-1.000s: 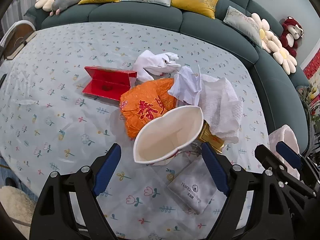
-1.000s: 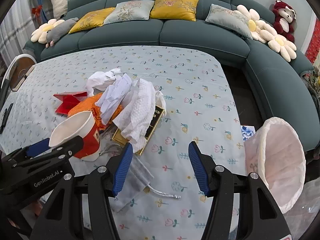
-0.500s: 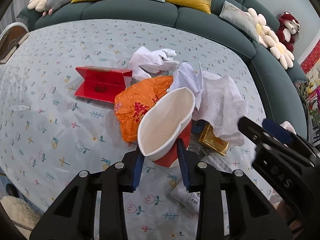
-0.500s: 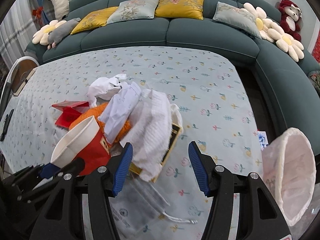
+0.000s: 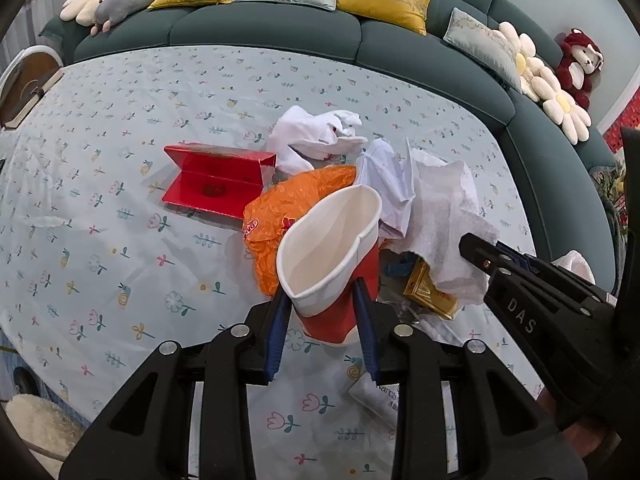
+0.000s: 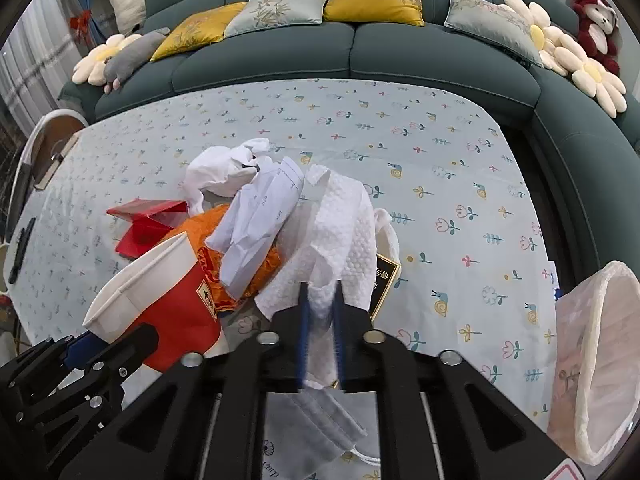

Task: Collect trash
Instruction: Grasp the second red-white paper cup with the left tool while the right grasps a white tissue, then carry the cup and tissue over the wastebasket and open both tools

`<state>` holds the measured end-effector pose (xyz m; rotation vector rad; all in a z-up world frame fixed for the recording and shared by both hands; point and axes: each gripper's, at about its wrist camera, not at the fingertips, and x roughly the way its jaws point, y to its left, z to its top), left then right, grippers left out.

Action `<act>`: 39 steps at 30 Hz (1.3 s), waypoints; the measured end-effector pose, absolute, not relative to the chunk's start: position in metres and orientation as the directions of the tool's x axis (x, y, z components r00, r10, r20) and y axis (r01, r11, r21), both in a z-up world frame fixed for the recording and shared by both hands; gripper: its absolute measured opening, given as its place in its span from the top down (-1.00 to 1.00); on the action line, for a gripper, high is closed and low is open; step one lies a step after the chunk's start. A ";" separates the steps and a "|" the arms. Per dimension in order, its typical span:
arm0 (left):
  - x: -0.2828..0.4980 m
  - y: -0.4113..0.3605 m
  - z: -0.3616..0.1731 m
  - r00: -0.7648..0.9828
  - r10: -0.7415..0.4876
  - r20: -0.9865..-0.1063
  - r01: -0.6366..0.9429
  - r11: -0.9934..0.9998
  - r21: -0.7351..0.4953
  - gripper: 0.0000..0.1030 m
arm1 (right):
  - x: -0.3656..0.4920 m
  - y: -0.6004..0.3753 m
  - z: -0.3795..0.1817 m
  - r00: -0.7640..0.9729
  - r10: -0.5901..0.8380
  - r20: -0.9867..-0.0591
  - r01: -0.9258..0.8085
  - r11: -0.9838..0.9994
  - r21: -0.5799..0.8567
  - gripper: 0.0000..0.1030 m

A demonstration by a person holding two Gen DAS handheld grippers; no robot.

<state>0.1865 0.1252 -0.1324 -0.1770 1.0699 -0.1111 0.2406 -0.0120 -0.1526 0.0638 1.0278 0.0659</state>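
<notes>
Squeezing the cup point(image 5: 332, 248) at lower centre of the left view, the left gripper point(image 5: 322, 320) has its blue fingers point(image 5: 279, 326) clamped on the red wall below the dented white rim. The right gripper point(image 6: 320, 320) has its fingers point(image 6: 303, 332) nearly together on the hanging edge of the towel point(image 6: 332, 236), low in the right view. Behind both on the bench point(image 5: 120, 240) lie the orange bag point(image 5: 288, 216), red box point(image 5: 216, 180), crumpled paper point(image 6: 260, 224) and gold box point(image 5: 430, 292); the bin point(image 6: 596, 364) stands at that view's right edge.

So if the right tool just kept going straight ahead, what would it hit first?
The right tool is already shut on the paper towel; pushed on, it would likely run into the folded paper and orange bag behind, though depth is unclear.
</notes>
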 end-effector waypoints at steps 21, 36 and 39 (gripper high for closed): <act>0.145 0.044 -0.057 0.567 -0.273 -0.777 0.191 0.961 -0.198 0.42 | 0.170 -0.110 -0.063 0.697 0.000 -0.717 0.138 0.981 0.134 0.92; 0.101 -0.077 -0.033 0.527 -0.405 -0.747 0.444 0.881 -0.164 0.42 | 0.095 -0.231 -0.048 0.717 -0.156 -0.680 0.351 0.923 0.159 0.92; 0.095 -0.099 -0.032 0.511 -0.427 -0.746 0.482 0.861 -0.163 0.42 | 0.082 -0.253 -0.050 0.707 -0.186 -0.682 0.394 0.905 0.161 0.92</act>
